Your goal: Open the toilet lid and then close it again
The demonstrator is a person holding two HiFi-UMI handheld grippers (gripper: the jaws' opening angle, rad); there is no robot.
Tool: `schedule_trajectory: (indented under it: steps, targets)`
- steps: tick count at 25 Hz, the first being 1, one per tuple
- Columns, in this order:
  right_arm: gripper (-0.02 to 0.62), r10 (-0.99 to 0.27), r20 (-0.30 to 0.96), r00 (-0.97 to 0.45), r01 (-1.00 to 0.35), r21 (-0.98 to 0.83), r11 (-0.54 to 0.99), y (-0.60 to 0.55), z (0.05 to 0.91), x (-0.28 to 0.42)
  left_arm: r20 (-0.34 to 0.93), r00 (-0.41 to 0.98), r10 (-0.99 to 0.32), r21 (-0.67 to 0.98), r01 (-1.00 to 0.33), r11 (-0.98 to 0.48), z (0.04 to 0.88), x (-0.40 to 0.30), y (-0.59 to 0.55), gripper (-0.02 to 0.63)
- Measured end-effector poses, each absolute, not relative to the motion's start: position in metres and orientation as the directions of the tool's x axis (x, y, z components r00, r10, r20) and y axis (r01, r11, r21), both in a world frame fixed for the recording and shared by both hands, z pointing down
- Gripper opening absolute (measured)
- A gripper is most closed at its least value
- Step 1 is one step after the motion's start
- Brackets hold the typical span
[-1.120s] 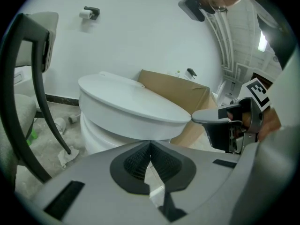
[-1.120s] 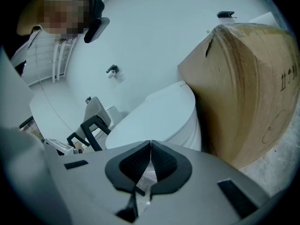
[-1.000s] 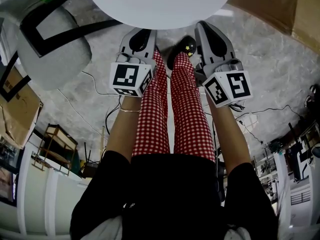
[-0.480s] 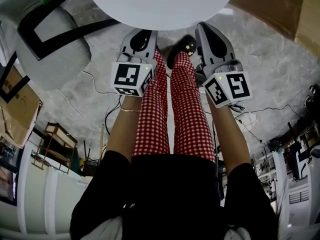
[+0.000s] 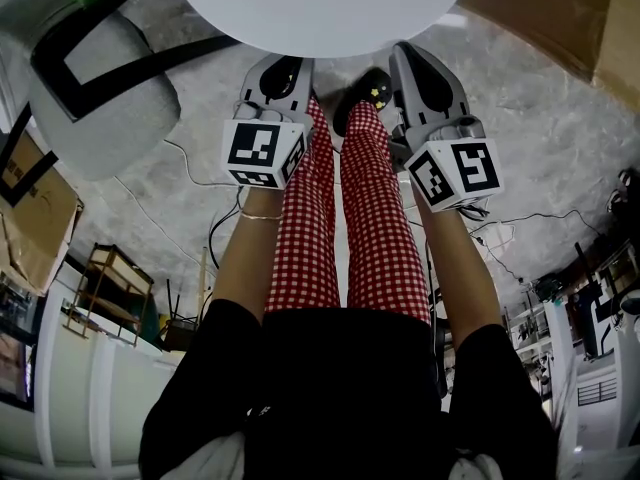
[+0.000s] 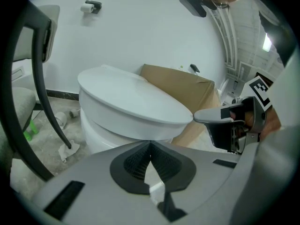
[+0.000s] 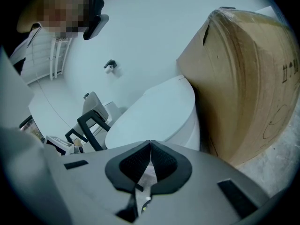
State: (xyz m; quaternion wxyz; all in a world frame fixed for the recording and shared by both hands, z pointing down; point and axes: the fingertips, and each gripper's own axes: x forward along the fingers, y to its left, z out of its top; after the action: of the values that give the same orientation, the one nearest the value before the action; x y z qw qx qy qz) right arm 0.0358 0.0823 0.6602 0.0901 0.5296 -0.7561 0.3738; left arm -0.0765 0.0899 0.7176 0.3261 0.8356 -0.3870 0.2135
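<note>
Jaws on the left gripper (image 6: 150, 144) are pressing together with nothing between them. Those on the right gripper (image 7: 150, 143) are doing the same, so neither is holding anything. Both grippers are pointing at the toilet lid (image 6: 132, 97), which is lying flat down on the bowl (image 6: 105, 128), fully shut. The person is standing right in front of it, holding the two grippers side by side just short of the lid's front edge and not touching it. A cardboard box (image 7: 243, 74) is standing just beside the toilet on the right. A grey chair (image 5: 95, 78) is sitting off to the left on the concrete floor (image 5: 540, 118).

With the lid down and untouched, this looks to me like the approach before lifting, though it could equally be the pause after closing. If it is the approach, the next move is calling for a jaw tip slipped under the front rim, or the jaws parting to pinch it. After that the lid needs swinging up toward the wall.
</note>
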Motion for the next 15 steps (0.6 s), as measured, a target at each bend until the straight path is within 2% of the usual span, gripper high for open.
schedule_trajectory:
  steps: [15]
  targets:
    - [0.023, -0.718, 0.556, -0.419, -0.873, -0.465, 0.148, 0.084, 0.671, 0.034, 0.628, 0.605, -0.490, 0.382, -0.787, -0.484, 0.729, -0.078, 0.091, 0.003]
